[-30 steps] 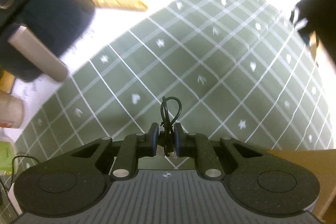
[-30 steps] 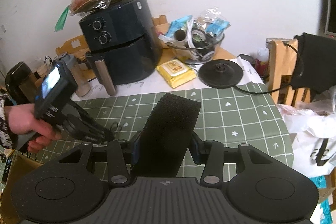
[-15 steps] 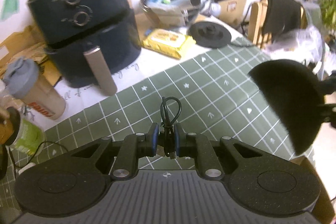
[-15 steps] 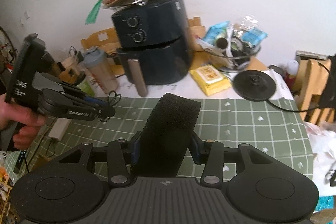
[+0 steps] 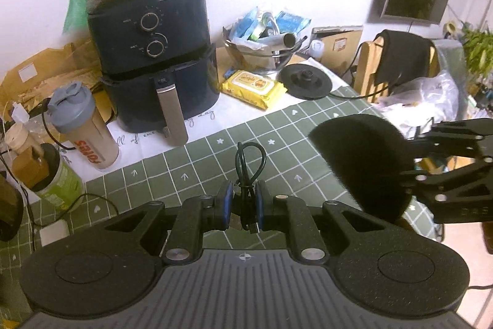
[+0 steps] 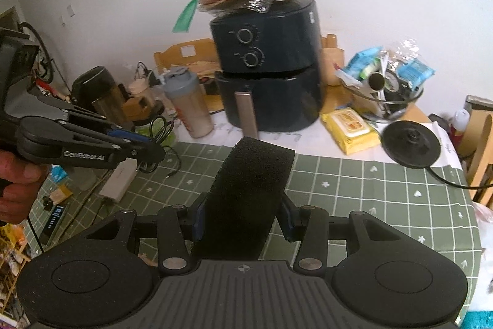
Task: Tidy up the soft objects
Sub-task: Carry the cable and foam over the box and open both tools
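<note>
Foam block [image 6: 249,196] sits pinched in the right gripper [image 6: 243,219]; a coiled black cable [image 5: 248,171] stays clamped in the left gripper [image 5: 242,205]. Both have risen above the green checked tablecloth [image 5: 277,141], air fryer [image 5: 154,57] newly in sight.

Home kitchen table, air fryer [image 5: 154,57], kettle base [image 5: 305,79]

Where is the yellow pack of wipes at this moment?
In both wrist views the yellow pack of wipes lies on the white cloth, right of the air fryer and left of the black kettle base.
</note>
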A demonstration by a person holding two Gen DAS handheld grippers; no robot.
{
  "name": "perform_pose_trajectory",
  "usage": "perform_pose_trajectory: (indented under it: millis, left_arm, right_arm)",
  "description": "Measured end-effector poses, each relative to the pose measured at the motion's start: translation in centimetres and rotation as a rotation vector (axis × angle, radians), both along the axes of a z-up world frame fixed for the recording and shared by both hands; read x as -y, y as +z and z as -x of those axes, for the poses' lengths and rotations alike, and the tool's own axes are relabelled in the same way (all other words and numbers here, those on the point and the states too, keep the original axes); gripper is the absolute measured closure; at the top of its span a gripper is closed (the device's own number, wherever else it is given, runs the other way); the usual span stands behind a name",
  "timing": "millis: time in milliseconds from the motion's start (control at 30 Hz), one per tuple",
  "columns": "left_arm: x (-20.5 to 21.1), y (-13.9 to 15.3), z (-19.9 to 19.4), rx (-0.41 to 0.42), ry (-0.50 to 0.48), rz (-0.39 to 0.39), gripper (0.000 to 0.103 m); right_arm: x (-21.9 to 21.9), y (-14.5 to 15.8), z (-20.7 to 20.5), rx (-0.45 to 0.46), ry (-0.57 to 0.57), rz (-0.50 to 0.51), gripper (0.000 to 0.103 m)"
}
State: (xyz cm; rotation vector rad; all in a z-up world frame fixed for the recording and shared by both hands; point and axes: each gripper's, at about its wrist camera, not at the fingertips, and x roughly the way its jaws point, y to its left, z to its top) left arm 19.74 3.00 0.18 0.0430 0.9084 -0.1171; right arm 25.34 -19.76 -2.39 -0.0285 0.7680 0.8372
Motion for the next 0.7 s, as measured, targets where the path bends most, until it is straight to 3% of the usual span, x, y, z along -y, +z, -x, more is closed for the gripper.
perform_pose_trajectory:
  millis: [367,700]
  left_arm:
    - [0.3,0.8,4.8,-0.017,-0.001,0.079,0.087]
    - [0.8,-1.5,8.2,-0.120,-0.021,0.156,0.087]
  right_arm:
    - [0.4,1.3,2.7,0.010,0.021,-0.023,0.054]
    - [1.3,1.5,5.3,-0.004,0.014,-0.031,0.054]
